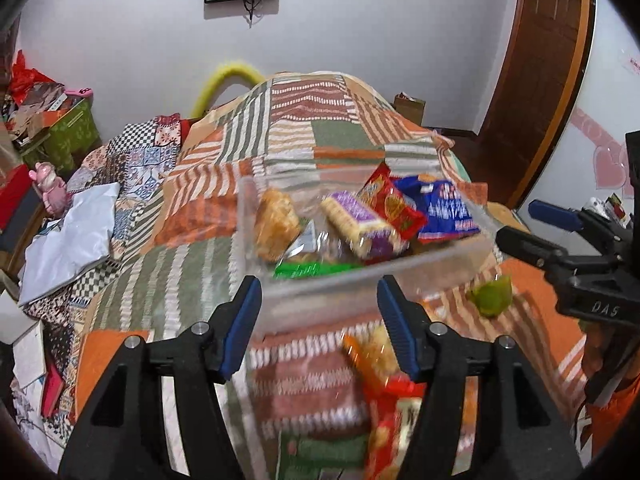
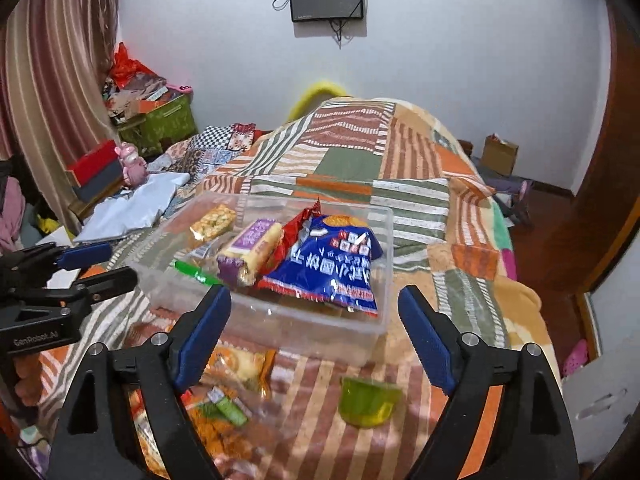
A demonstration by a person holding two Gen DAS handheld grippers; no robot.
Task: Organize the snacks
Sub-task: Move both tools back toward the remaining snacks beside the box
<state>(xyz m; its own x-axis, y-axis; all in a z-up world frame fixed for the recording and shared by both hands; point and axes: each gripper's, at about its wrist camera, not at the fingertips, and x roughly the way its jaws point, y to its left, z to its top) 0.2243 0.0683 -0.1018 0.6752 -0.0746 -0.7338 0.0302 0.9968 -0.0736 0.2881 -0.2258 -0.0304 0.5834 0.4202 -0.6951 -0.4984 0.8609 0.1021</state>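
Left gripper [image 1: 318, 300] spread wide, empty, hovering before clear rectangular plastic box [image 2: 376, 320] of wrapped snacks on striped patchwork bedspread [image 2: 400, 152]. Right gripper [image 2: 316, 312] likewise wide apart, empty, above small green jelly cup [image 2: 368, 402] lying just outside box.

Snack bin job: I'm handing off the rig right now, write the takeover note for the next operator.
Left gripper: open, empty, near the clear bin.
Right gripper: open, empty, above the green jelly cup.
Done: blue bag, purple biscuit pack, red packet and others are in the bin.
Left: the jelly cup and the loose packets on the blanket in front of the bin.
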